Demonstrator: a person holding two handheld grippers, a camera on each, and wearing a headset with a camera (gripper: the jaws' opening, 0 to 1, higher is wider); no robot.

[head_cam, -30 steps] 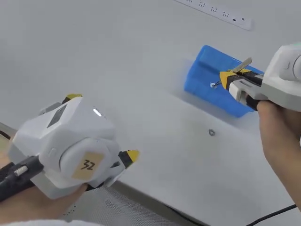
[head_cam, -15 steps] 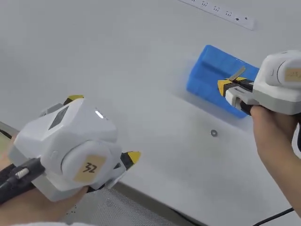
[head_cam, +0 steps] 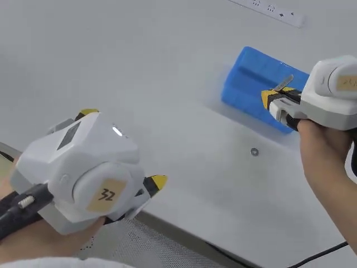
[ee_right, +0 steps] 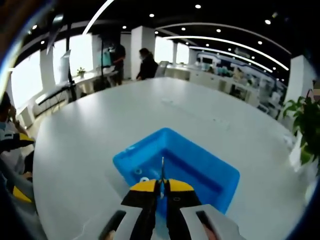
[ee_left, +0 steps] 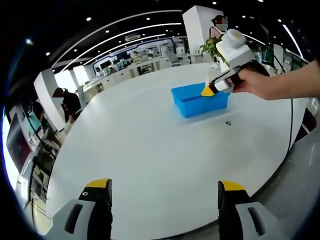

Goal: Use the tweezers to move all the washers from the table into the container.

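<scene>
The blue container [head_cam: 248,78] stands at the table's far right. Above its near side my right gripper [head_cam: 273,99] is shut on thin metal tweezers [head_cam: 283,84]. In the right gripper view the tweezers [ee_right: 162,172] stick out from the right gripper [ee_right: 161,186] over the container [ee_right: 200,172], and small washers [ee_right: 138,171] lie on its floor. One washer [head_cam: 254,152] lies on the table just in front of the container. My left gripper [head_cam: 120,148] is open and holds nothing at the near table edge. The left gripper view shows the left gripper [ee_left: 164,185], the container [ee_left: 199,100] and the washer [ee_left: 228,123].
The white table [head_cam: 167,84] is wide and bare around the container. A power strip [head_cam: 273,10] lies at the far edge. A black cable [head_cam: 329,254] runs at the near right. Several people stand at desks in the background [ee_right: 145,62].
The washer seen at the tweezers' tip a second ago no longer shows there. My right gripper has drawn back slightly to the right over the container. The left gripper has stayed put.
</scene>
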